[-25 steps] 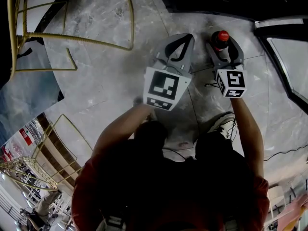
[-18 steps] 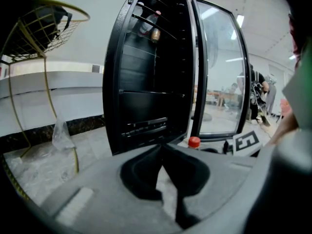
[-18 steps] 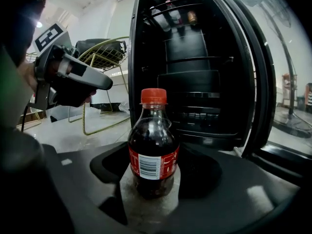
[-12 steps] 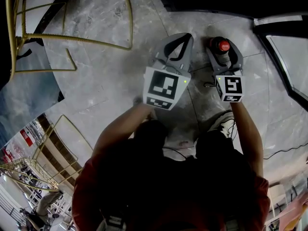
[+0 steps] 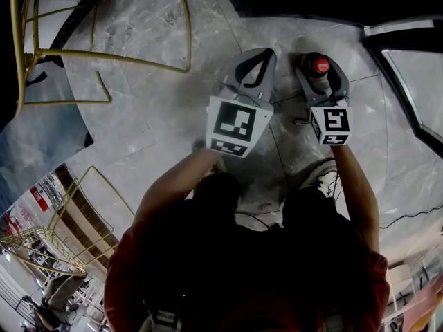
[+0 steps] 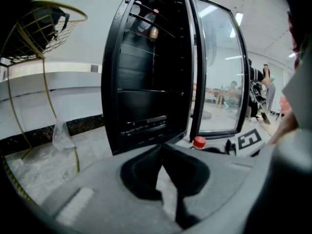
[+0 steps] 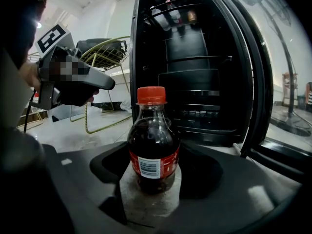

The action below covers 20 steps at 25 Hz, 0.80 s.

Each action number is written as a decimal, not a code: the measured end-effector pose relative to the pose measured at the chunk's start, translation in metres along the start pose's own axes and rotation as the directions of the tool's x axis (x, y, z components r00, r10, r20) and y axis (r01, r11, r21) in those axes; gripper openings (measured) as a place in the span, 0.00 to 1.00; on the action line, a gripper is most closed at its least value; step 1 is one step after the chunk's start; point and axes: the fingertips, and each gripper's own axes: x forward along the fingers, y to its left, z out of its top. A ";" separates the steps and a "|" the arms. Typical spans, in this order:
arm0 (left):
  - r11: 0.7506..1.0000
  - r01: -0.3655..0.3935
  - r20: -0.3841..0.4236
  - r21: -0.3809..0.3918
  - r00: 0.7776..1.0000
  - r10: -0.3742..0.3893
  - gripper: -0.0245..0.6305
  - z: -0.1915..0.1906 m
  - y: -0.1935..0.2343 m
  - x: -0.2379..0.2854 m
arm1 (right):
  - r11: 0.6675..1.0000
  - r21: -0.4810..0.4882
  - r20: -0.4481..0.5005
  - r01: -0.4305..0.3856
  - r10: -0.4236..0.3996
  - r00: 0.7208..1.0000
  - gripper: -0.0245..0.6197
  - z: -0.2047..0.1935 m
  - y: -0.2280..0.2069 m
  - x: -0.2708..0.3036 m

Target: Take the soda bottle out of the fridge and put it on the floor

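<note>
The soda bottle is dark cola with a red cap and red label. It stands upright on the marble floor in front of the open black fridge. My right gripper is shut on its lower body, one jaw on each side. In the head view the red cap shows between the right gripper's fingers. My left gripper hangs beside it to the left, shut and holding nothing. In its own view the left gripper's tips meet, with the fridge ahead.
The fridge's glass door stands open at the right. Other bottles lie on the top shelf. A yellow wire chair stands to the left. A cable lies on the floor near my shoe.
The right gripper and the bottle shifted a little toward me between the first two frames, then kept still. The left gripper has not moved.
</note>
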 end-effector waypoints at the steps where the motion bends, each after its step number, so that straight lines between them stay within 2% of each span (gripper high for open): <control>1: 1.000 -0.001 0.001 -0.001 1.000 0.001 0.04 0.000 0.000 0.000 | 1.000 0.004 -0.007 -0.002 0.002 1.000 0.50 -0.001 0.000 0.000; 3: 1.000 -0.003 0.002 -0.001 1.000 0.004 0.04 0.000 0.002 -0.001 | 1.000 0.015 -0.012 -0.007 0.007 1.000 0.53 -0.001 0.000 0.000; 6: 1.000 -0.006 0.002 0.000 1.000 0.006 0.04 0.000 0.003 -0.001 | 1.000 0.023 0.006 -0.004 0.004 1.000 0.63 0.004 0.001 -0.001; 8: 1.000 -0.007 0.003 -0.001 1.000 0.007 0.04 -0.001 0.003 -0.001 | 1.000 0.031 0.021 -0.005 0.004 1.000 0.67 0.007 0.003 -0.003; 20: 1.000 -0.019 -0.005 -0.001 1.000 0.019 0.04 -0.004 0.007 -0.001 | 0.996 0.090 0.081 -0.009 0.002 0.997 0.67 0.031 0.001 -0.022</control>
